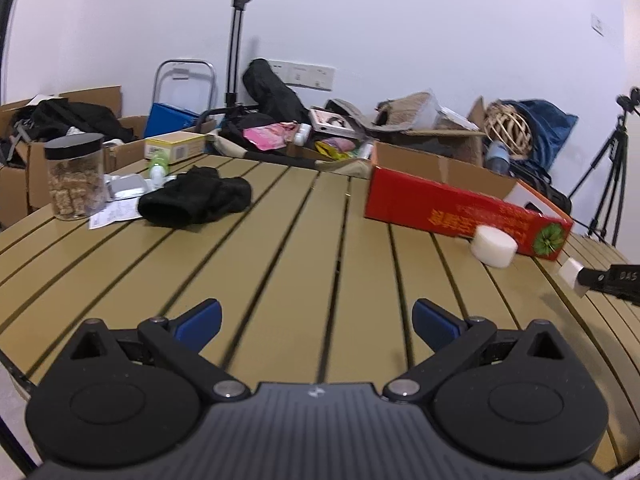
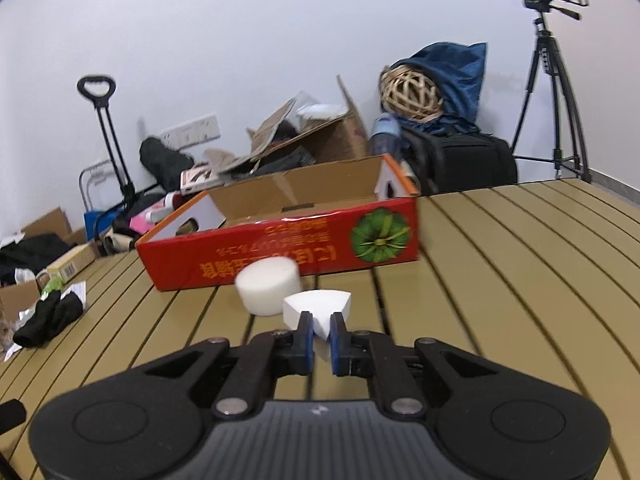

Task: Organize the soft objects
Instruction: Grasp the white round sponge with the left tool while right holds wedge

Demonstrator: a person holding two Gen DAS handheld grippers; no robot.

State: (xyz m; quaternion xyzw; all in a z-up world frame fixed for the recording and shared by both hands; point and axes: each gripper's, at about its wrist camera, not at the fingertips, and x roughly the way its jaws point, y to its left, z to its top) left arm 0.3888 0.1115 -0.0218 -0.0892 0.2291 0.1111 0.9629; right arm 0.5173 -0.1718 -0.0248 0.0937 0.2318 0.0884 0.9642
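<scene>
A slatted tan table fills both wrist views, backed by a white wall and a heap of cardboard boxes, bags and a tripod. Toward the table's far edge lies a long red cardboard box, open at the top, a green fruit printed on one end and yellow lettering along its side. On the far left of the table, a crumpled black fabric item, possibly a glove or sock, lies beside a clear jar with a black lid, filled with brown pieces, with papers and a small foil tray near it.

The left gripper sits low over the bare slats, its blue-padded fingers spread wide apart with nothing between them. The right gripper is pressed together on a white wedge-shaped foam piece, the pads pinching its narrow end while the broad curved end juts forward above the table. Just beyond the wedge, a white foam cylinder lies on its side on the slats, right in front of the red box's long side and seemingly touching it.
</scene>
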